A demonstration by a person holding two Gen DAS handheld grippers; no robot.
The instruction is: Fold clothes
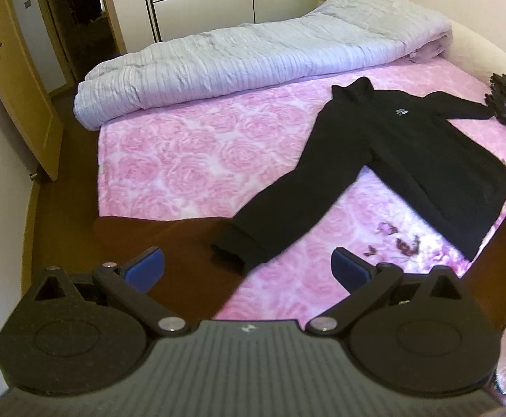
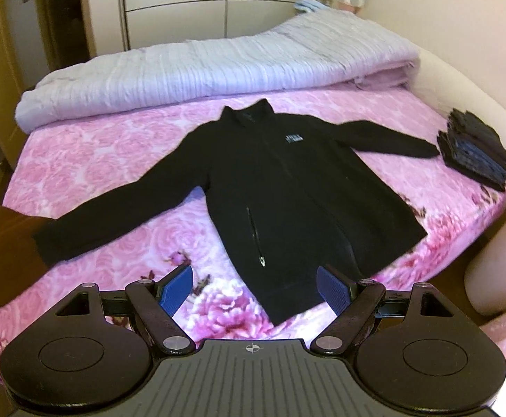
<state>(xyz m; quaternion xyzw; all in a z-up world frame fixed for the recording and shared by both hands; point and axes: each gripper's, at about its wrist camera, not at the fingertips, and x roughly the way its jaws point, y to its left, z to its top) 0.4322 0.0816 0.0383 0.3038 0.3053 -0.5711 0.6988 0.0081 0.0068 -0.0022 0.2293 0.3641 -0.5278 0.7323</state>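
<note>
A black zip jacket (image 2: 287, 187) lies spread flat, front up, on the pink rose-print bed (image 2: 121, 142), both sleeves stretched out sideways. In the left wrist view the same jacket (image 1: 409, 146) shows, its near sleeve cuff (image 1: 239, 250) reaching the bed's corner. My left gripper (image 1: 247, 267) hangs open above that cuff, nothing between its blue pads (image 1: 148, 267). Over the jacket's hem, my right gripper (image 2: 254, 290) also stands open and apart from the cloth, with empty blue pads (image 2: 333, 288).
A rolled pale grey quilt (image 2: 201, 73) lies along the far side of the bed. A stack of folded dark clothes (image 2: 475, 153) sits at the right edge by the far sleeve. Brown floor (image 1: 68, 191), a wooden door (image 1: 16, 80) and white wardrobes (image 2: 201, 3) surround the bed.
</note>
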